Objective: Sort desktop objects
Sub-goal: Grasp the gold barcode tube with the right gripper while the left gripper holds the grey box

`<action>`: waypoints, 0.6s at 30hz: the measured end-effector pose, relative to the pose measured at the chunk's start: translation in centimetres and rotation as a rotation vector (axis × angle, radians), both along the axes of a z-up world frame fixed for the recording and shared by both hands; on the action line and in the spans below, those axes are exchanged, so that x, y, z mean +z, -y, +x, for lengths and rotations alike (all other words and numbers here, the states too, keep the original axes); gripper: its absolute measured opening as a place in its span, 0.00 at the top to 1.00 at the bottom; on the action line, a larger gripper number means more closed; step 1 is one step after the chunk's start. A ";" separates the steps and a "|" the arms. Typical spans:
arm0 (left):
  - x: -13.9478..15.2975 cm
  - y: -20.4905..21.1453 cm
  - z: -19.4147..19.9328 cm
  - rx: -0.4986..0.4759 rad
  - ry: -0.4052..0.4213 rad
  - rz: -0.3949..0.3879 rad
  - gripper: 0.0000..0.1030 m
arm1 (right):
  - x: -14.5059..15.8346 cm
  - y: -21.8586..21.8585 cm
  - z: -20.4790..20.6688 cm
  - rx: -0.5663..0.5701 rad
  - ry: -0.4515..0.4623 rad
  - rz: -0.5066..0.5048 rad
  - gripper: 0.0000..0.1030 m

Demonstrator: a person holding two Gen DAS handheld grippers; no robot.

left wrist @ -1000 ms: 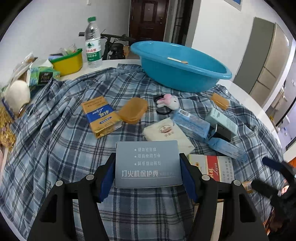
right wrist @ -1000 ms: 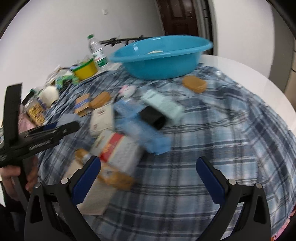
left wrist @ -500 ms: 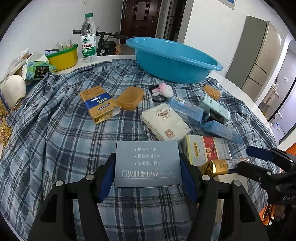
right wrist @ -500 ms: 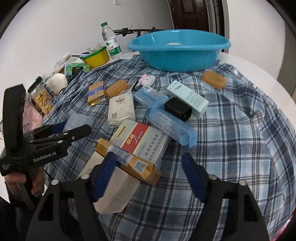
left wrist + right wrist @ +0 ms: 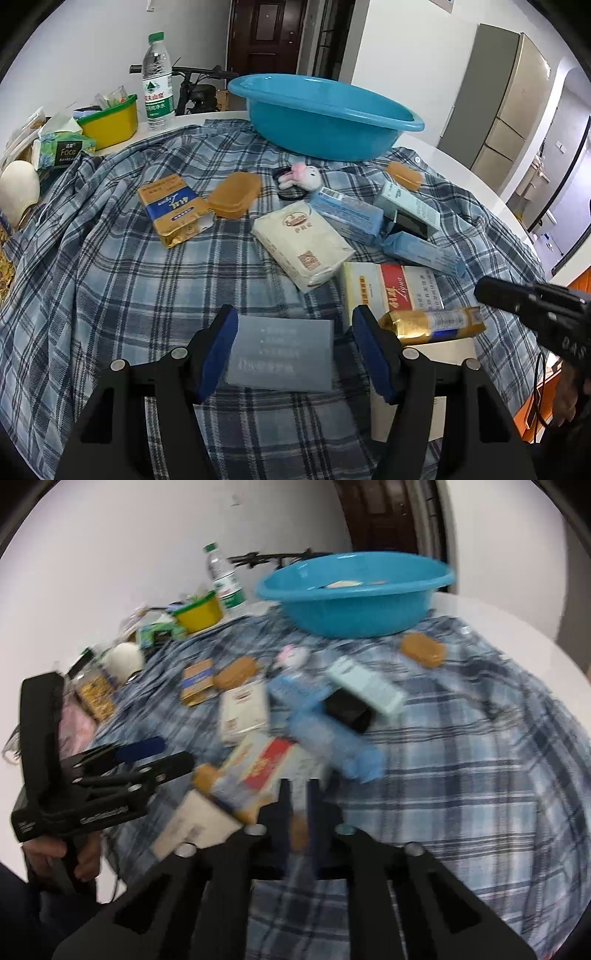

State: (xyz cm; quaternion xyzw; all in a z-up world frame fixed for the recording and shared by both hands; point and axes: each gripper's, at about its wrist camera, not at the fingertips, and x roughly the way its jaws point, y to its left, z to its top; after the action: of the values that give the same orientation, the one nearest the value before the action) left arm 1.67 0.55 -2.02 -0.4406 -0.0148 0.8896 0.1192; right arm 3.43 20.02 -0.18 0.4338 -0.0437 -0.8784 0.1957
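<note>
My left gripper (image 5: 295, 312) hovers over the plaid cloth with a grey box (image 5: 280, 354) between its blue pads. The box is blurred, and a gap shows on each side of it, widest at the right pad. My right gripper (image 5: 298, 784) has its fingers drawn together into a narrow slit. A tan end of the gold foil packet (image 5: 432, 323) shows in that slit. The packet lies across a red and white box (image 5: 391, 291). In the left wrist view, the right gripper (image 5: 491, 291) reaches in over the packet's right end.
A blue basin (image 5: 325, 114) stands at the back. On the cloth lie a white pack (image 5: 303, 247), light blue boxes (image 5: 347, 216), a gold and blue pack (image 5: 173, 210), tan cases (image 5: 234, 194) and a plush bunny (image 5: 303, 177). A water bottle (image 5: 158, 81) and yellow tub (image 5: 110, 120) stand back left.
The right jaws went from wide apart to shut around the gold packet's end. The grey box now looks smaller, lower and blurred between the left pads, no longer filling the gap.
</note>
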 end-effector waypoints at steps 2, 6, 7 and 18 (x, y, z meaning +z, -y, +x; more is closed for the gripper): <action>-0.1 -0.4 0.0 -0.009 0.002 -0.005 0.35 | -0.2 -0.7 -0.1 0.020 0.012 0.001 0.94; 0.1 -0.8 0.1 -0.019 0.003 -0.014 0.35 | -0.6 -1.0 0.7 0.095 0.016 -0.006 0.94; 0.2 -0.7 0.1 -0.018 0.003 -0.015 0.35 | -0.6 -0.9 1.0 0.110 0.009 -0.008 0.94; -1.4 0.2 0.3 0.013 0.081 -0.037 0.35 | -0.4 0.9 1.5 0.322 -0.079 0.050 0.87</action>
State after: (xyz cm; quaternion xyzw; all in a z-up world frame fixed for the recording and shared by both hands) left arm 1.95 0.37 -3.44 -0.4783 -0.0061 0.8719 0.1044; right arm 4.98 19.08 -0.61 0.4049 0.0561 -0.8530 0.3244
